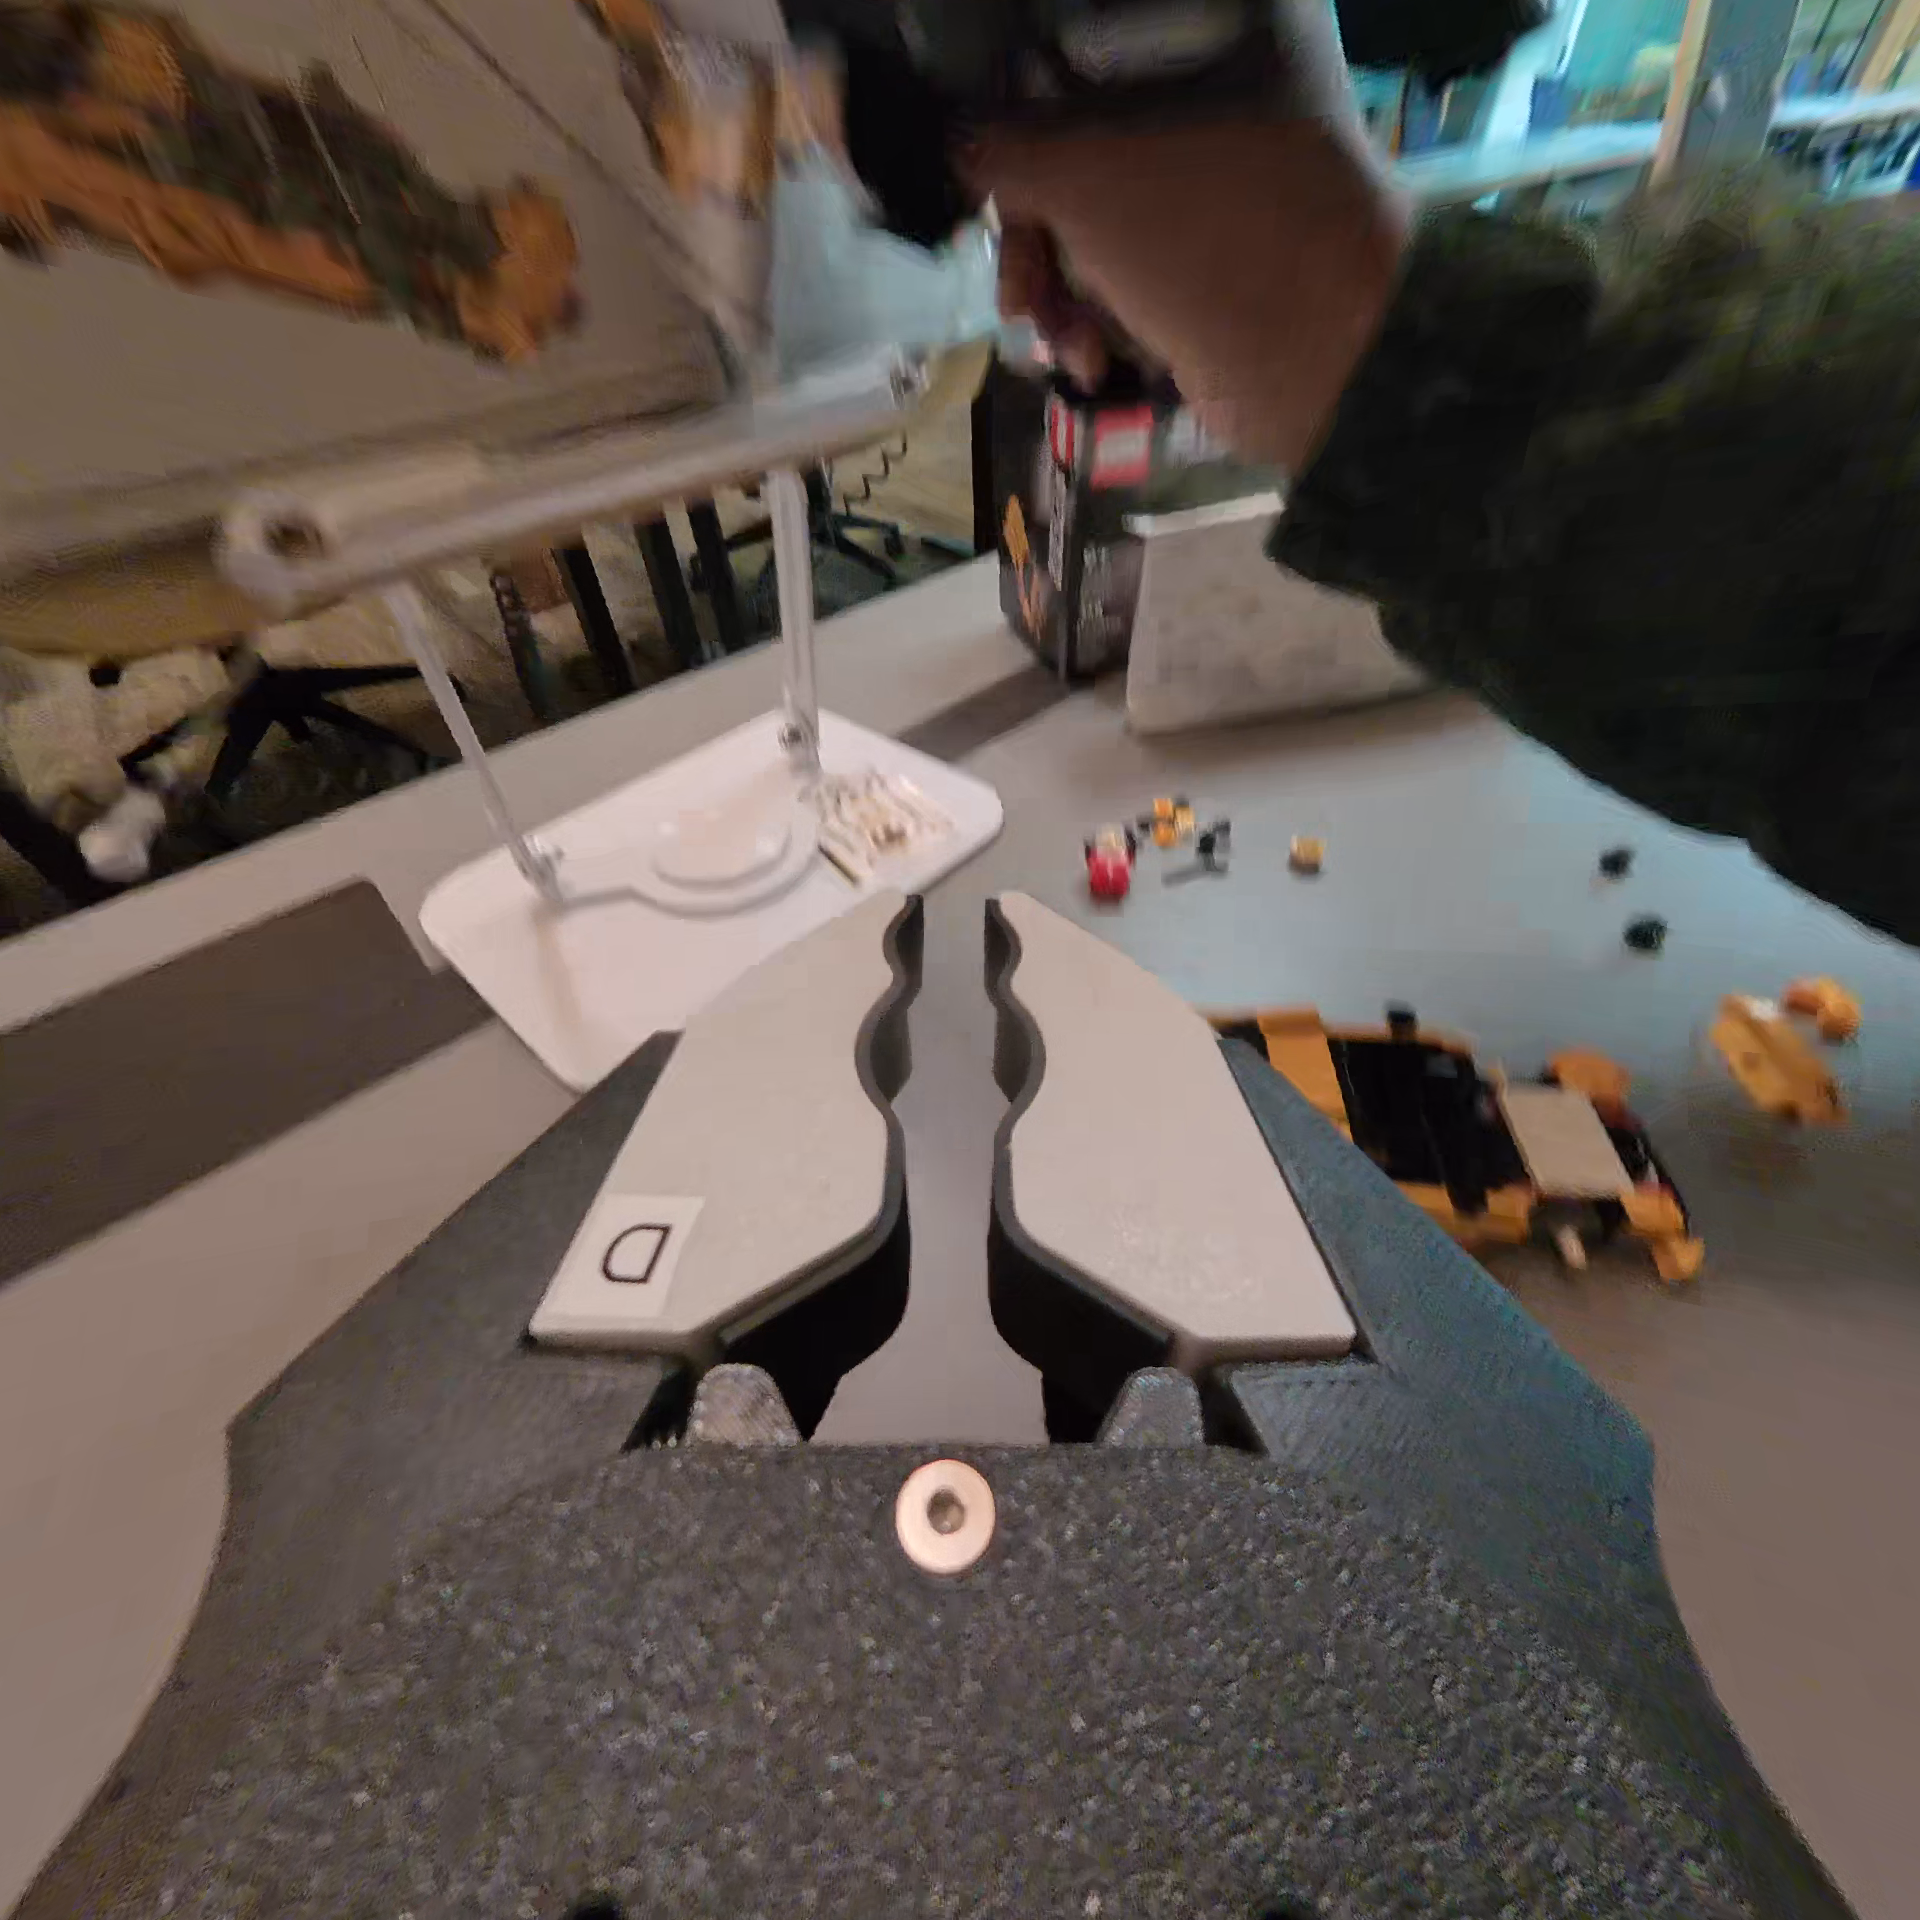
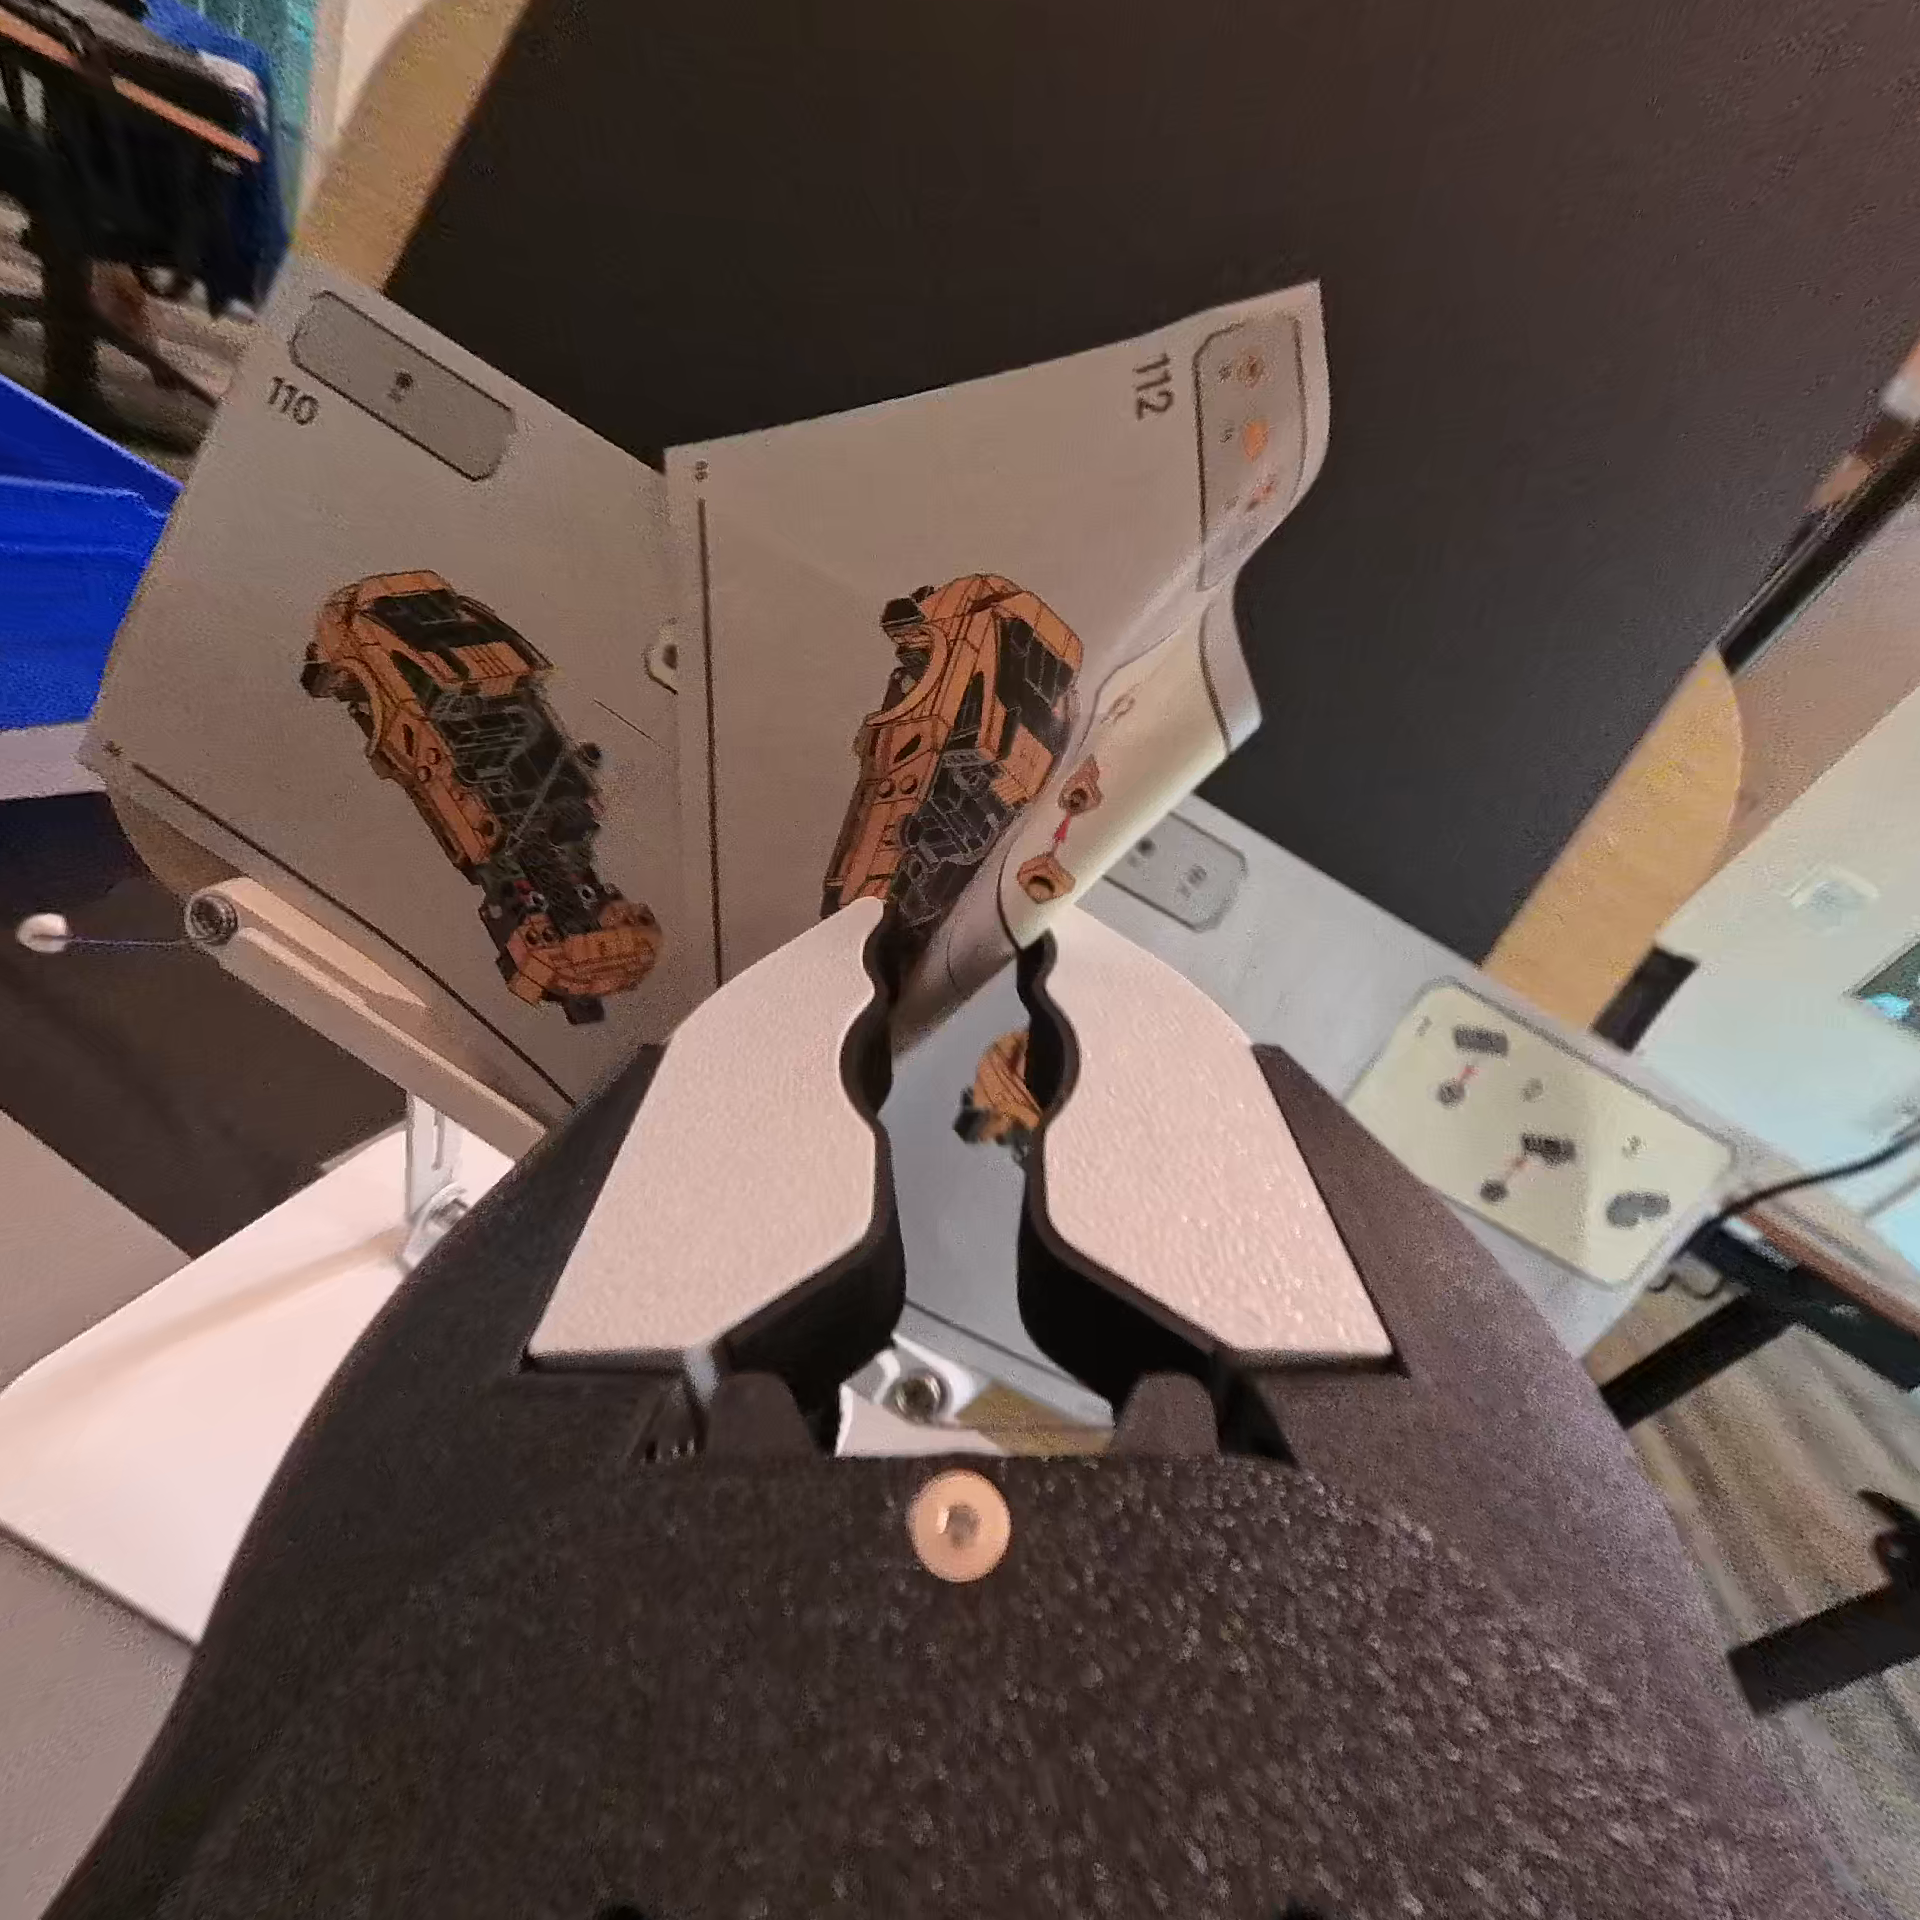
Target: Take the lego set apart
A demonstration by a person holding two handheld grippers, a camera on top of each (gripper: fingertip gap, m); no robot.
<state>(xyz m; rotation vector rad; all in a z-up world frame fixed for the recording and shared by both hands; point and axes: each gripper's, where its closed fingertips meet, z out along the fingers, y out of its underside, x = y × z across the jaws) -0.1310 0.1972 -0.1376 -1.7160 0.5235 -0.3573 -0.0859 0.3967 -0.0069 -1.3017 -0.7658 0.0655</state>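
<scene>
A partly stripped yellow and black lego car (image 1: 1455, 1132) lies on the grey table (image 1: 1558, 1455), right of my left gripper (image 1: 953, 904). That gripper is empty, its fingers a narrow gap apart above the table. Loose yellow pieces (image 1: 1777, 1049) and small pieces (image 1: 1153, 842) lie beyond the car. My right gripper (image 2: 954, 935) is open at the instruction booklet (image 2: 416, 675). The lower edge of a lifted, curled page (image 2: 935, 623) sits between its fingers. In the left wrist view the right gripper (image 1: 1039, 73) shows blurred at the top, held by a hand (image 1: 1174, 270).
The booklet (image 1: 312, 208) rests on a clear stand with a white base (image 1: 623, 935) at the table's left. A dark lego box (image 1: 1081, 520) and a grey plate (image 1: 1247, 623) stand at the back. A blue bin (image 2: 62, 582) is left of the booklet. Spacing between my two grippers at the tips: around 25 centimetres. The white base (image 1: 623, 935) lies around 20 centimetres away from my left fingertips.
</scene>
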